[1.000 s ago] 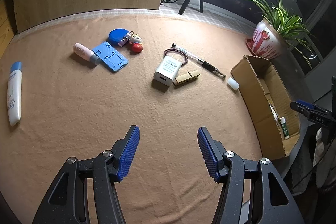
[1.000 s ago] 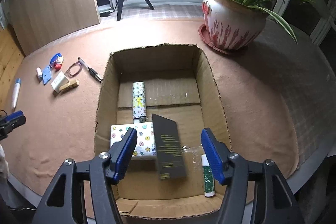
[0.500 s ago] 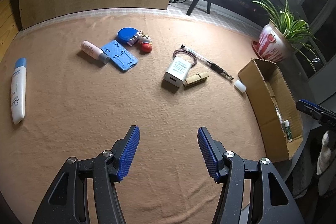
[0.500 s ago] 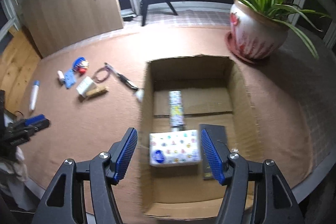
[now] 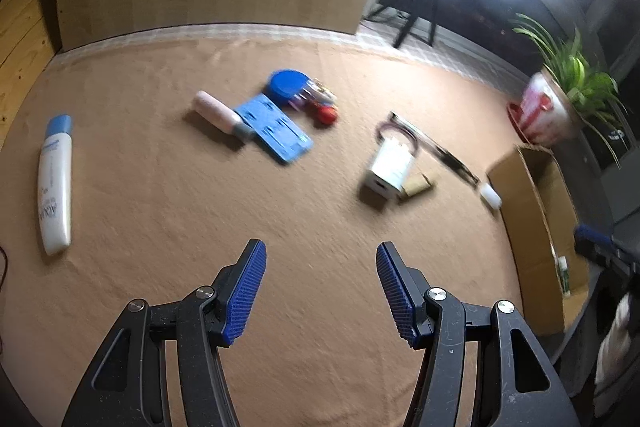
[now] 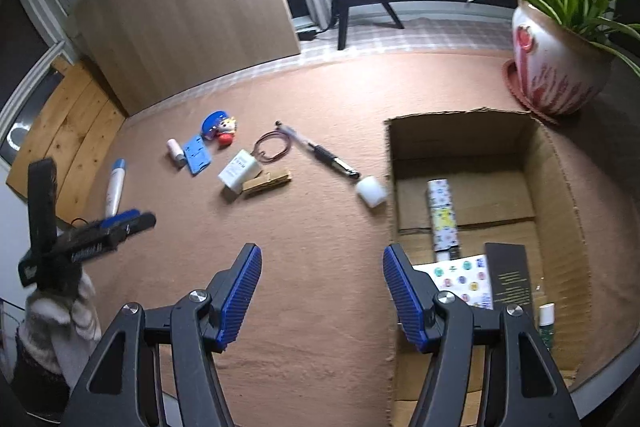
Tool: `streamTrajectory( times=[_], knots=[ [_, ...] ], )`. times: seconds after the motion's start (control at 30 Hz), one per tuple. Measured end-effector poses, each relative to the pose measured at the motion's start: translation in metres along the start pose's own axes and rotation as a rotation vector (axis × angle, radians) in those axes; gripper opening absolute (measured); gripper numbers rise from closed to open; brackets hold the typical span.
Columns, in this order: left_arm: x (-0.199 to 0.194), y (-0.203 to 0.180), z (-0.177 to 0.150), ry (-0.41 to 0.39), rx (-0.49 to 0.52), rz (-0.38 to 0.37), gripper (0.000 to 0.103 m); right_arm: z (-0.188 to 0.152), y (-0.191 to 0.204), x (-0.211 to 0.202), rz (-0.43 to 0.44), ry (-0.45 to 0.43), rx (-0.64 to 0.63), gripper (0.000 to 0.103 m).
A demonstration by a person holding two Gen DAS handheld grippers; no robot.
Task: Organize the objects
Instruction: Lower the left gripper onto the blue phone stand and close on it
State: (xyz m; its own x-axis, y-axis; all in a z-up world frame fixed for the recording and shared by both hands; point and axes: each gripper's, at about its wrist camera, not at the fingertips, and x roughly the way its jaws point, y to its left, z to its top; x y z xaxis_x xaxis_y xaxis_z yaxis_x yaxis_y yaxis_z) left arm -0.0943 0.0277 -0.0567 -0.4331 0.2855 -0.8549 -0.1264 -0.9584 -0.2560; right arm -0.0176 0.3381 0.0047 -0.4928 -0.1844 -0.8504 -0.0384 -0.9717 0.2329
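Cardboard box [image 6: 560, 187] sits right of the scattered charger [image 6: 239, 171]; both tongs [image 5: 320, 287] [image 6: 322, 291] gape wide, holding nothing

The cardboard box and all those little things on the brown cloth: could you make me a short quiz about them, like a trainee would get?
1. True or false: the cardboard box is empty.
2. Which thing lies nearest the box's left wall: (a) the tall white tube, (b) the small white cap, (c) the blue round case?
3. Is either gripper holding anything?

Key
1. False: a patterned packet, a dark flat box, a patterned stick and a green-labelled tube lie inside.
2. (b), the cap, just beyond the tip of the pen.
3. No: the left gripper and the right gripper both stand open over bare cloth.
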Motion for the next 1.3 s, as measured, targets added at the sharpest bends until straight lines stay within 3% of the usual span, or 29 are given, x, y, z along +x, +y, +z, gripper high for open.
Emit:
streamTrajectory(
  times=[0.33,0.5,0.73,0.93,1.3],
  knots=[
    [0.032,0.039,0.08,-0.041,-0.052,0.098,0.061,-0.005,0.006,0.009,-0.002,0.025,-0.012,0.059],
    [0.056,0.053,0.109,-0.037,-0.083,0.123,0.049,-0.008,0.0,0.014,-0.004,0.04,0.005,0.059],
    [0.099,0.061,0.145,0.009,-0.065,0.167,0.041,-0.01,-0.014,0.015,-0.02,0.05,0.029,0.059],
    [0.127,0.064,0.15,0.072,-0.028,0.173,0.033,-0.01,-0.025,0.015,-0.029,0.055,0.055,0.059],
    [0.117,0.044,0.11,0.055,0.023,0.086,0.025,-0.005,-0.007,0.027,0.002,0.069,0.026,0.059]
  ],
)
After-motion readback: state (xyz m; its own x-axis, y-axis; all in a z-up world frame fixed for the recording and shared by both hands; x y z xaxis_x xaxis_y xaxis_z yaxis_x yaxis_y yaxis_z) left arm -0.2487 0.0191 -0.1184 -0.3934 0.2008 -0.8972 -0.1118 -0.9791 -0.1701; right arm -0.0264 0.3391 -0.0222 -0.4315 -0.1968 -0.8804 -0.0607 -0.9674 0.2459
